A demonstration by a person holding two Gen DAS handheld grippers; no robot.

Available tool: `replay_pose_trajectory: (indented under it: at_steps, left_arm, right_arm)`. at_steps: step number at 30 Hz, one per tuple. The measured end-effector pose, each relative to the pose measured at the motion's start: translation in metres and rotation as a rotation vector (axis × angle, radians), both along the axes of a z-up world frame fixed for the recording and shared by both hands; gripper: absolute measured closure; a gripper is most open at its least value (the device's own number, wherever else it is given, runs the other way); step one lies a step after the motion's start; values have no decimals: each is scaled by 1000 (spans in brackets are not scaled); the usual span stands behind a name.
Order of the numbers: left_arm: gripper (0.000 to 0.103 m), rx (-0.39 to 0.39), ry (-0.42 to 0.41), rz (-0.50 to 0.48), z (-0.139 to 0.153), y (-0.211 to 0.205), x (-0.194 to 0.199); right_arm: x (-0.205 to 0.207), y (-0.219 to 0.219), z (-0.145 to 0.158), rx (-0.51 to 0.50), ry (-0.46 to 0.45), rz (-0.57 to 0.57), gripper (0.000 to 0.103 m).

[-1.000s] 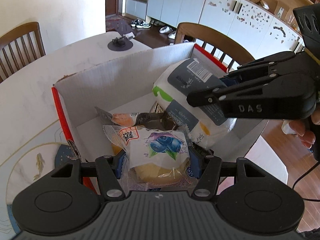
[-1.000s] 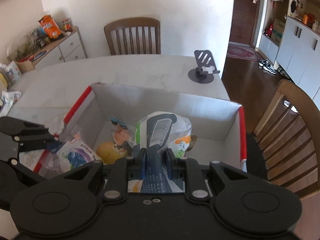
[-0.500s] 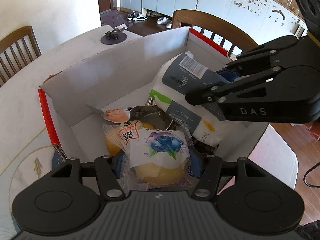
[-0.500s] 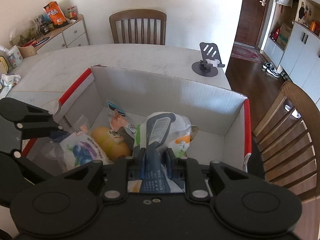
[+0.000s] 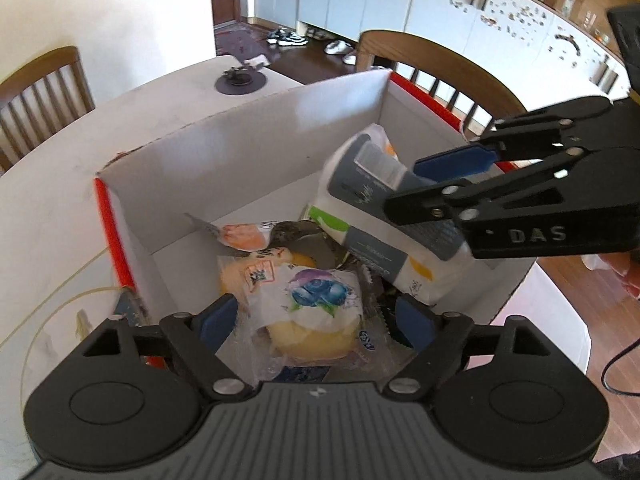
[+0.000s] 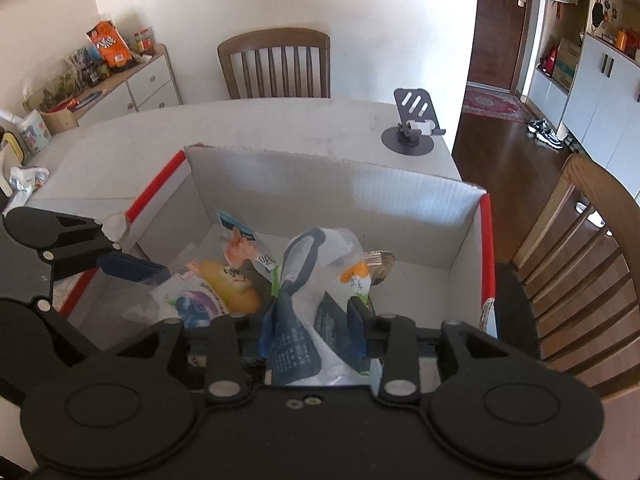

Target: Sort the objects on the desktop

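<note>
Left claw (image 5: 316,320) released around the soft, crinkly bread packet (image 5: 308,312) at lower centre; right claw (image 6: 314,328) grasps the limp, light white bag (image 6: 320,280) mid-body.

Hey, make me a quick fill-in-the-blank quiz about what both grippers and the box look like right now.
1. The left gripper has its jaws spread around the snack pack printed with ____.
2. The right gripper is ____ on the white and grey bag.
3. Both packs are over the cardboard box, whose edges are ____.
4. The phone stand stands ____ the box.

Missing words: blueberries; shut; red; outside
</note>
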State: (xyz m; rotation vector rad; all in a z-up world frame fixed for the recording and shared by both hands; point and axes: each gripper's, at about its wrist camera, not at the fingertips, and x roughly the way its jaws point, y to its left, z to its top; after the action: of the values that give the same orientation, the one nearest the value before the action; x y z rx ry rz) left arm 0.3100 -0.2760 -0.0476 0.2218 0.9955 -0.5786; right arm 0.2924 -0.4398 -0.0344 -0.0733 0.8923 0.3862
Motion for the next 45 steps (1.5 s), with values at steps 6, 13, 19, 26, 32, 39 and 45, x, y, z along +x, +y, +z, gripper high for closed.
replay_pose_trajectory:
  at_steps: [6,13,19,26,32,39,45]
  left_arm:
    - [17,-28,-14,27,10,8,-4]
    - [17,-80,-38,45,24,20,-16]
    - [17,-116,-63,49,33,27,-29]
    - [17,-147,-90,58,41,37,-44]
    - [17,-185,-120,68,45,47,-57]
    - [17,-224,-141,70,50,57,-70]
    - [11,-247,-146,59,51,66,-78]
  right_arm:
    - [-8,-2,10,23,-9,7,63]
    - [-26,-6,25,62,-36,11,54]
    - [-38,-6,36,82,-54,2,53]
    - [-52,-4,42,93,-63,-25,53]
    - [-65,-1,42,88,-70,-58,50]
    - [-79,3,41,82,-67,-96,50]
    - [-92,13,41,77,-79,-128,39]
